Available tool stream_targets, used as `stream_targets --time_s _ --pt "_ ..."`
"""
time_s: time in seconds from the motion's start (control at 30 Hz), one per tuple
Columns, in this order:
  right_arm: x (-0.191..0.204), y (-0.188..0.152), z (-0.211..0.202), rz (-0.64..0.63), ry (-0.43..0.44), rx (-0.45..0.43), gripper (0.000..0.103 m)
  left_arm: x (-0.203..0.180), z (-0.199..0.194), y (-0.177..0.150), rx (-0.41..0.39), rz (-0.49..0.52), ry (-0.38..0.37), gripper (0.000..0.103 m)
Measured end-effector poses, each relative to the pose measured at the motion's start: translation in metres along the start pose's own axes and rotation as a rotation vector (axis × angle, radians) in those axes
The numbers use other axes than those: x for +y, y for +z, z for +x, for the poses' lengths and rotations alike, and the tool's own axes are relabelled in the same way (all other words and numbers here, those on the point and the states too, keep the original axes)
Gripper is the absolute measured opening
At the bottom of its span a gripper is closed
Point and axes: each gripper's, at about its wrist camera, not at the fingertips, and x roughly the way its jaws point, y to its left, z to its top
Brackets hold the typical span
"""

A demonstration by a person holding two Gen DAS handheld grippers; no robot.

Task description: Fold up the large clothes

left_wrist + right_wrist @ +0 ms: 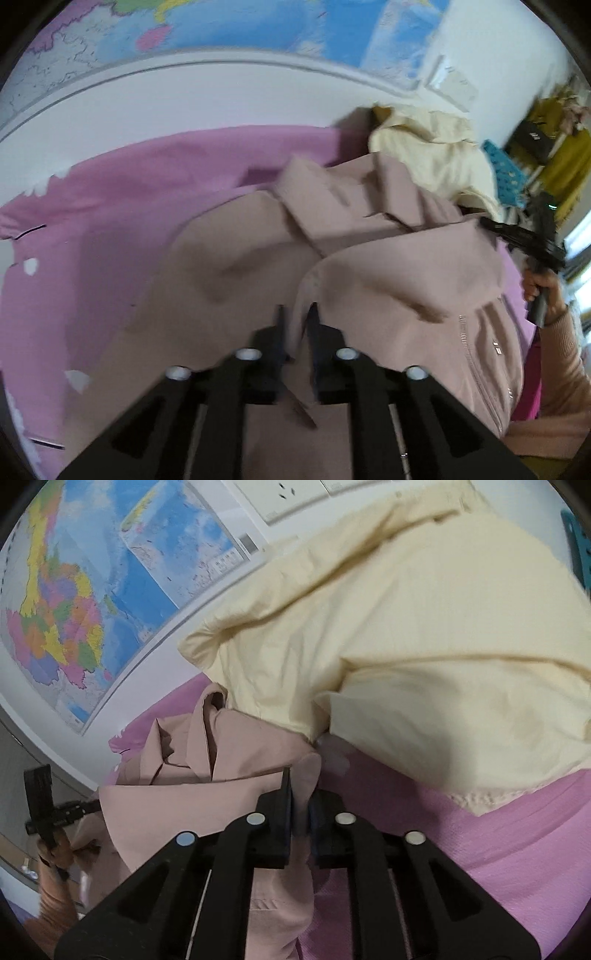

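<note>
A dusty-pink zip jacket (388, 266) lies crumpled on a pink sheet (110, 221). My left gripper (297, 317) is shut on a fold of its fabric, near the zipper side. In the right wrist view my right gripper (301, 782) is shut on another fold of the jacket (221, 775), with a strip of cloth hanging down between the fingers. From the left wrist view the right gripper (491, 225) shows at the jacket's far right edge, held by a hand (546, 291).
A cream garment (424, 627) is heaped behind the jacket, against the wall, and overlaps it. Maps (74, 609) hang on the white wall above. A teal item (506, 170) and yellow shelves (565, 158) stand at the right. Bare pink sheet (480, 830) shows beside the jacket.
</note>
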Motion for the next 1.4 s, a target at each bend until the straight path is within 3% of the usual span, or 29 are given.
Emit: stream_targets --time_s 0.07,0.13,0.23,0.3,0.4,0.57,0.6,0.63,0.67,0.73,0.87,0.93,0.97,1.0,1.03,1.1,1.17,1.27,1.33,1.4 --pt "0.006 -0.002 0.001 -0.030 -0.043 -0.008 0.011 0.006 0.005 0.005 0.016 0.000 0.052 0.020" --pt "0.007 -0.002 0.000 -0.032 -0.055 -0.011 0.012 0.015 0.014 0.004 0.064 -0.019 0.068 0.037" --pt "0.013 -0.005 -0.011 -0.047 -0.098 -0.055 0.047 0.017 0.018 -0.002 0.082 -0.008 0.026 0.048" --pt "0.024 -0.010 -0.022 -0.096 -0.071 -0.077 0.047 0.013 0.015 -0.010 0.078 0.007 -0.019 0.063" --pt "0.050 -0.025 -0.035 -0.205 -0.044 -0.090 0.052 0.003 0.007 -0.027 0.066 0.048 -0.051 0.066" --pt "0.094 -0.055 -0.028 -0.402 0.015 -0.032 0.066 -0.020 0.016 -0.052 0.086 0.112 -0.076 0.069" --pt "0.098 -0.061 -0.024 -0.425 0.009 -0.019 0.067 -0.027 0.021 -0.056 0.089 0.135 -0.044 0.067" --pt "0.101 -0.065 -0.019 -0.442 0.002 -0.006 0.066 -0.034 0.029 -0.059 0.090 0.162 0.014 0.052" --pt "0.103 -0.069 -0.011 -0.454 -0.002 0.017 0.066 -0.034 0.032 -0.062 0.096 0.170 0.038 0.045" --pt "0.104 -0.072 -0.003 -0.448 0.006 0.042 0.066 -0.035 0.034 -0.060 0.072 0.186 0.098 0.008" --pt "0.105 -0.069 -0.009 -0.444 0.025 0.032 0.065 -0.010 0.002 -0.045 0.000 0.106 0.093 0.007" --pt "0.106 -0.067 -0.012 -0.452 0.028 0.023 0.065 -0.003 -0.011 -0.046 0.004 0.101 0.029 0.010" --pt "0.107 -0.068 -0.012 -0.458 0.023 0.024 0.066 -0.003 -0.011 -0.048 0.012 0.105 0.024 0.016" --pt "0.108 -0.067 -0.007 -0.463 0.018 0.036 0.065 -0.005 -0.010 -0.051 0.017 0.113 0.038 0.029" --pt "0.106 -0.067 -0.003 -0.458 0.005 0.042 0.065 -0.009 -0.008 -0.055 0.021 0.131 0.061 0.035" --pt "0.102 -0.067 0.010 -0.449 -0.009 0.070 0.065 -0.017 -0.003 -0.061 0.021 0.159 0.072 0.041" --pt "0.097 -0.068 0.026 -0.450 -0.079 0.106 0.064 -0.020 -0.001 -0.065 0.013 0.151 0.068 0.047" --pt "0.085 -0.068 0.042 -0.419 -0.152 0.147 0.063 -0.015 -0.015 -0.068 -0.044 0.121 0.100 0.051" --pt "0.084 -0.066 0.039 -0.409 -0.151 0.143 0.063 -0.009 -0.035 -0.072 -0.097 0.082 0.110 0.062" --pt "0.091 -0.064 0.032 -0.405 -0.129 0.131 0.063 0.001 -0.057 -0.078 -0.156 0.030 0.124 0.064"
